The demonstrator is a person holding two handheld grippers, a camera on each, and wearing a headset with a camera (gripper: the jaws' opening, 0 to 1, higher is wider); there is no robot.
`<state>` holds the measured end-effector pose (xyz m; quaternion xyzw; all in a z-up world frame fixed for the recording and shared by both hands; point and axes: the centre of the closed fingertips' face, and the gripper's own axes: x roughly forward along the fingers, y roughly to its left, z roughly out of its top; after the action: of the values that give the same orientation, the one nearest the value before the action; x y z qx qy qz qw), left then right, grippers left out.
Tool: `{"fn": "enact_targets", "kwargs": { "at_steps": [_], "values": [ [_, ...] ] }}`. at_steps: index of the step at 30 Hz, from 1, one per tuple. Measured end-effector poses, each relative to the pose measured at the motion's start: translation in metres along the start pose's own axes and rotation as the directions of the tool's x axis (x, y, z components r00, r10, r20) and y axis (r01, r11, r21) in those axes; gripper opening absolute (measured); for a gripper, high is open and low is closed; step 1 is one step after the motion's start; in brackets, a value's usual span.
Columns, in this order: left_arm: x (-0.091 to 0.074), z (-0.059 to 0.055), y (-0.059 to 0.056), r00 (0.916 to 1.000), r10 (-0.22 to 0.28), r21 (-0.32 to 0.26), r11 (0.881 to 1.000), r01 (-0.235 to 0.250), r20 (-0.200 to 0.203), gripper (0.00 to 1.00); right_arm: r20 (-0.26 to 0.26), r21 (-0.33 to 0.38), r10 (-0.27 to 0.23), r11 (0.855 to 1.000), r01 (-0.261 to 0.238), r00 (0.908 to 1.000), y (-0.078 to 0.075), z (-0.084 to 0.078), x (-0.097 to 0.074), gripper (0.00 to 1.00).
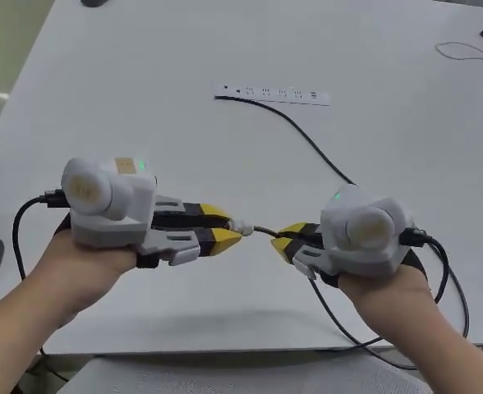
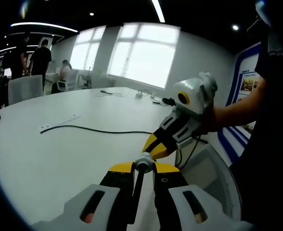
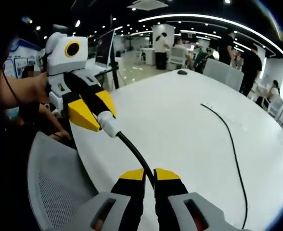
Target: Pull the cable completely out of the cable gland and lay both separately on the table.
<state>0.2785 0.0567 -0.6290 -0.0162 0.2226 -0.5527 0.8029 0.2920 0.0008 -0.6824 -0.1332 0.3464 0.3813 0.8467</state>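
Gland and cable held in line between our two grippers, above the table's point(image 1: 143, 107) near edge.
Our left gripper point(image 1: 233, 231) is closed on the white cable gland point(image 1: 243, 226). Our right gripper point(image 1: 281, 240) is clamped tight on the black cable point(image 1: 264, 232) just beside it. The cable's long axis runs straight from tips to tips, left-right across us, with the gland's cable end pointing at the right gripper. We judge the pull goes along that axis, with the hands moving apart.

Over the near edge of the table point(image 1: 143, 107): left hand-held gripper point(image 1: 229, 228) at left, right hand-held gripper point(image 1: 284, 240) at right, tips facing, near each other. Between them, cable gland point(image 1: 243, 226) in the left jaws, cable point(image 1: 263, 231) running from it into the right jaws. Farther back on the table, power strip point(image 1: 272, 93), its cord point(image 1: 311, 141) trailing right and nearward.
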Motion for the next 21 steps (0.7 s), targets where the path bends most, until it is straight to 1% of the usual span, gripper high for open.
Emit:
{"fn": "enact_targets", "kwargs": {
  "at_steps": [3,4,5,8,10,12,15,16,17,19,21],
  "values": [
    [0.0,0.001,0.0,1.0,0.0,0.003,1.0,0.0,0.004,0.15,0.001,0.08,-0.005,0.997,0.005,1.0,-0.005,-0.008,0.0,0.01],
    [0.0,0.002,0.0,1.0,0.001,0.005,1.0,-0.001,0.006,0.15,0.005,0.118,-0.005,0.993,0.004,1.0,-0.007,-0.011,0.0,0.01],
    [0.0,0.002,0.0,1.0,0.001,0.006,1.0,-0.001,0.007,0.15,0.006,0.127,-0.002,0.992,0.001,1.0,-0.008,-0.012,0.0,0.01],
    [0.0,0.004,0.0,0.9999,0.004,0.007,1.0,-0.004,0.014,0.15,0.005,0.219,-0.001,0.976,0.0,1.0,-0.013,-0.021,0.0,0.01],
    [0.0,0.004,0.0,0.9999,0.006,0.008,1.0,-0.006,0.014,0.15,0.004,0.254,-0.002,0.967,0.001,1.0,-0.015,-0.025,0.0,0.01],
    [0.0,0.004,0.0,0.9999,0.007,0.009,1.0,-0.007,0.013,0.15,0.0,0.302,0.005,0.953,-0.004,1.0,-0.016,-0.03,0.001,0.01],
    [0.001,0.003,-0.001,0.9999,0.008,0.012,1.0,-0.008,0.01,0.15,-0.02,0.353,0.01,0.936,-0.002,0.9998,-0.018,-0.038,0.003,0.01],
    [0.001,0.002,-0.001,0.9999,0.009,0.011,1.0,-0.009,0.009,0.15,-0.02,0.375,0.01,0.927,-0.002,0.9997,-0.018,-0.04,0.004,0.01],
    [0.001,0.002,-0.001,0.9999,0.009,0.01,1.0,-0.009,0.007,0.15,-0.015,0.388,0.014,0.922,-0.007,0.9998,-0.018,-0.04,0.003,0.01],
    [0.001,0.002,-0.002,0.9999,0.009,0.01,1.0,-0.009,0.008,0.15,-0.007,0.396,0.017,0.918,-0.012,0.9998,-0.018,-0.04,0.003,0.02],
    [0.001,0.002,-0.002,0.9999,0.009,0.008,1.0,-0.009,0.008,0.15,-0.005,0.395,0.02,0.919,-0.016,0.9998,-0.016,-0.04,0.003,0.02]
  ]
}}
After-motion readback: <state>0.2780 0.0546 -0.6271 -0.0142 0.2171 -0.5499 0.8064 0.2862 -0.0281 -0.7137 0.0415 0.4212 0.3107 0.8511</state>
